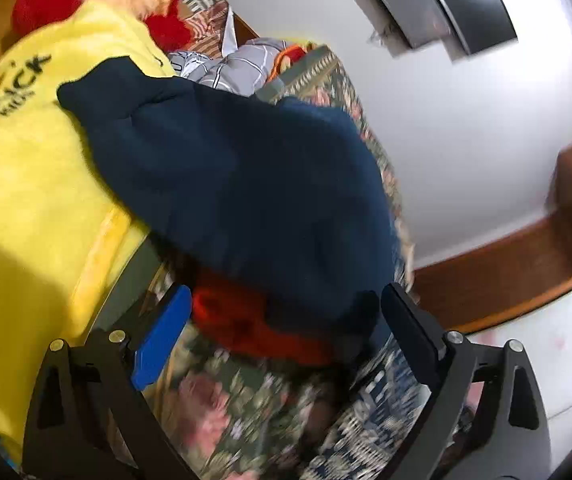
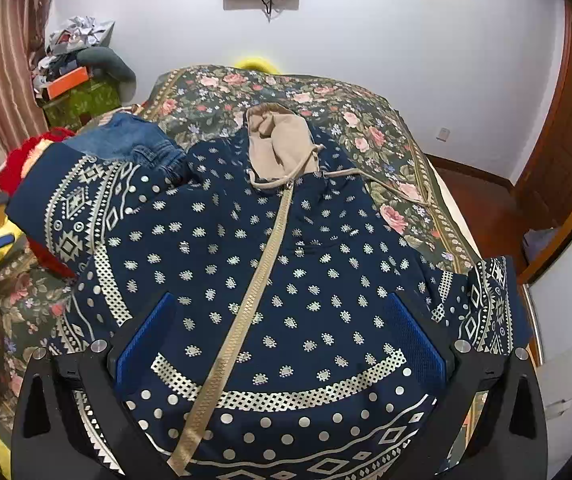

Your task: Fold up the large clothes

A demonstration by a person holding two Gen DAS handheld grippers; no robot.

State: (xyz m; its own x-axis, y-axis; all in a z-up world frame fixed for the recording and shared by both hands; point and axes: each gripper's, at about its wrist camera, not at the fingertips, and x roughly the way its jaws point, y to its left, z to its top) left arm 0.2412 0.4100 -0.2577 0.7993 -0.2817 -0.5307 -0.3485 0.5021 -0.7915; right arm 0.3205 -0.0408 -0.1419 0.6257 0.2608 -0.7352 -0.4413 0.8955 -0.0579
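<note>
Lying flat on the bed [image 2: 406,152], the big blue hoodie [image 2: 269,280] looks soft and floppy. Grab its sleeve at nine o'clock. Both grippers, left [image 1: 286,320] and right [image 2: 281,332], are wide apart, holding nothing.

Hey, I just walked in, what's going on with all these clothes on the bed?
A person with a gripper in each hand is folding a navy patterned hooded jacket, spread zipper-up on a floral bedspread. The right gripper hangs open over the jacket's lower front, touching nothing clearly. The left gripper is open too, coming at a plain navy fold with red fabric under it; that view is blurred. A yellow garment and jeans lie alongside. No fold looks made yet.
</note>
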